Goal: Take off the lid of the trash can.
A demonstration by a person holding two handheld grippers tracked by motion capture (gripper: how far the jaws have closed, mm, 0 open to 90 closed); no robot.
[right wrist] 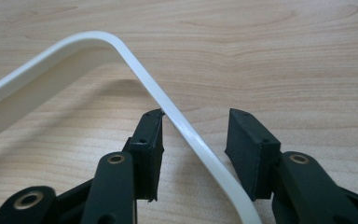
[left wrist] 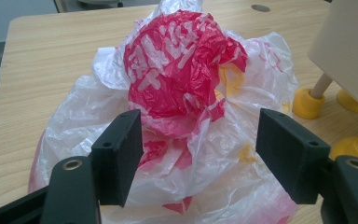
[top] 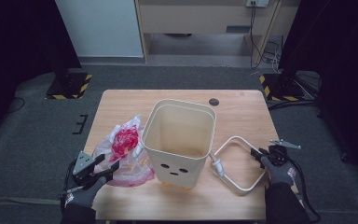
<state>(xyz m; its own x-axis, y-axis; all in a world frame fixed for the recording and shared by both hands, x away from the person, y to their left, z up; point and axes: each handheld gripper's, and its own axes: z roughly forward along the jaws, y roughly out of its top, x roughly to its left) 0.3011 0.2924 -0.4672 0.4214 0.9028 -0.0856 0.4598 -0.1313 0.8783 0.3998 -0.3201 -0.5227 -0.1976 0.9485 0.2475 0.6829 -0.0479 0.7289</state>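
Note:
A cream bin (top: pixel 181 140) with a face printed on its front stands mid-table on yellow feet (left wrist: pixel 307 102). Its cream ring frame (top: pixel 237 161) lies on the wood to the right of it. My right gripper (top: pixel 260 155) stands open with its jaws on either side of the frame's rail (right wrist: pixel 186 135); the left jaw touches it. A crumpled red and white plastic bag (top: pixel 126 151) lies left of the bin. My left gripper (top: pixel 103 165) is open at the bag's near edge, and the bag (left wrist: pixel 182 93) sits between and beyond its jaws.
The wooden table (top: pixel 242 109) has a small dark round mark (top: pixel 213 101) behind the bin. Grey floor surrounds the table, with black stands on striped bases (top: pixel 69 86) at the far left and far right. Cables (top: pixel 261 51) hang by a cabinet at the back.

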